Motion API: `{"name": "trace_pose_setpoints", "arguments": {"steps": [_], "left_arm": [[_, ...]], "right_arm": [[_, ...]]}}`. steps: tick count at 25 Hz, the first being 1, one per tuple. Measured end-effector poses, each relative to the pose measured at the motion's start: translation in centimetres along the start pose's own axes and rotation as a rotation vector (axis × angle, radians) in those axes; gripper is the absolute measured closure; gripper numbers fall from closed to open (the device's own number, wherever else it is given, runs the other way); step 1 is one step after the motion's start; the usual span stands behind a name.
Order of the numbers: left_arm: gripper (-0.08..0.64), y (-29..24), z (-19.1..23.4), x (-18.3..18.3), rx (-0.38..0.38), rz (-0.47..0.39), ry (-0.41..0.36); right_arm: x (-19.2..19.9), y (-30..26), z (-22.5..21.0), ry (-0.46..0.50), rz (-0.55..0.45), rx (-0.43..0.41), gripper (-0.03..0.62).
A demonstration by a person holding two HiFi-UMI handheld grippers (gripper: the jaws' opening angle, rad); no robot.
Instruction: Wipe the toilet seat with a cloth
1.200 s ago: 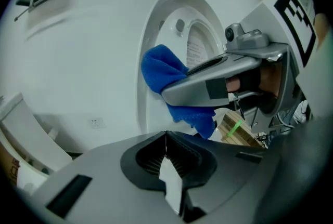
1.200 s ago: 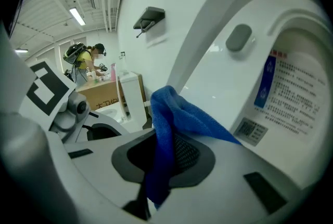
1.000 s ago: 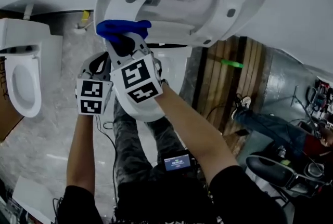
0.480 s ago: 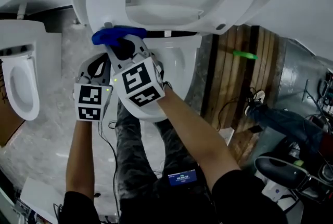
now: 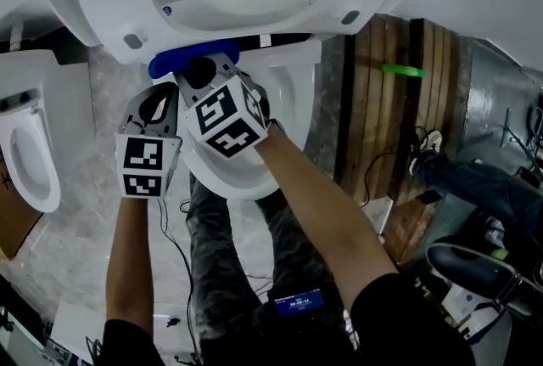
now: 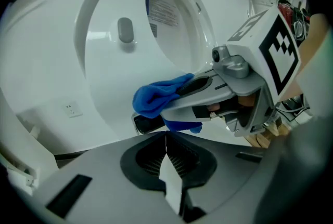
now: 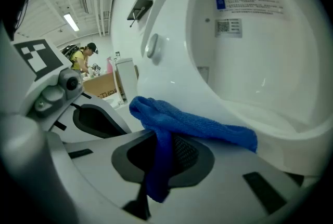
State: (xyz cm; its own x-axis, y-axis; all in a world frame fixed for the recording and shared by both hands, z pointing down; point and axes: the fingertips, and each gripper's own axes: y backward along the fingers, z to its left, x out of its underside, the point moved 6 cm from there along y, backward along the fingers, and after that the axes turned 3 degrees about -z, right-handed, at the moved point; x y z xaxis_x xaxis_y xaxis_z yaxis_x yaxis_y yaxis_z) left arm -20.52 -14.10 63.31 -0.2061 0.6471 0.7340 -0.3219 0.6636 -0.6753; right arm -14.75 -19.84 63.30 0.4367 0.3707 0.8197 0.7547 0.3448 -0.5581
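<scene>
The white toilet seat (image 5: 93, 8) stands raised, its underside with rubber bumpers and labels facing me. In the head view my right gripper (image 5: 199, 71) is shut on a blue cloth (image 5: 191, 57) at the seat's lower rim, above the bowl (image 5: 293, 92). From the right gripper view the cloth (image 7: 192, 124) is pinched between the jaws and drapes along the seat's edge (image 7: 171, 62). My left gripper (image 5: 159, 101) sits just left of it, shut and empty. In the left gripper view, that gripper (image 6: 166, 140) points at the cloth (image 6: 158, 95) in the right gripper (image 6: 208, 90).
A second toilet (image 5: 30, 152) stands on the left. Wooden slats (image 5: 382, 101) with a green object (image 5: 400, 70) are on the right, beside a person's leg (image 5: 479, 186). Cables run over the floor (image 5: 170, 220). A wall socket (image 6: 71, 109) is behind the toilet.
Both grippers have come down along the raised seat. The cloth has moved from the seat's side rim to its lower edge by the bowl.
</scene>
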Motion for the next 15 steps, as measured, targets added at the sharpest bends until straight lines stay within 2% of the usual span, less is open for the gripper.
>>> {"name": "trace_pose_setpoints", "arguments": {"steps": [15], "left_arm": [[0.548,-4.8,-5.6,-3.2,0.109,0.013,-0.062]], "right_arm": [[5.8,6.5,-9.6,-0.155,0.059,0.249,0.540]]}}
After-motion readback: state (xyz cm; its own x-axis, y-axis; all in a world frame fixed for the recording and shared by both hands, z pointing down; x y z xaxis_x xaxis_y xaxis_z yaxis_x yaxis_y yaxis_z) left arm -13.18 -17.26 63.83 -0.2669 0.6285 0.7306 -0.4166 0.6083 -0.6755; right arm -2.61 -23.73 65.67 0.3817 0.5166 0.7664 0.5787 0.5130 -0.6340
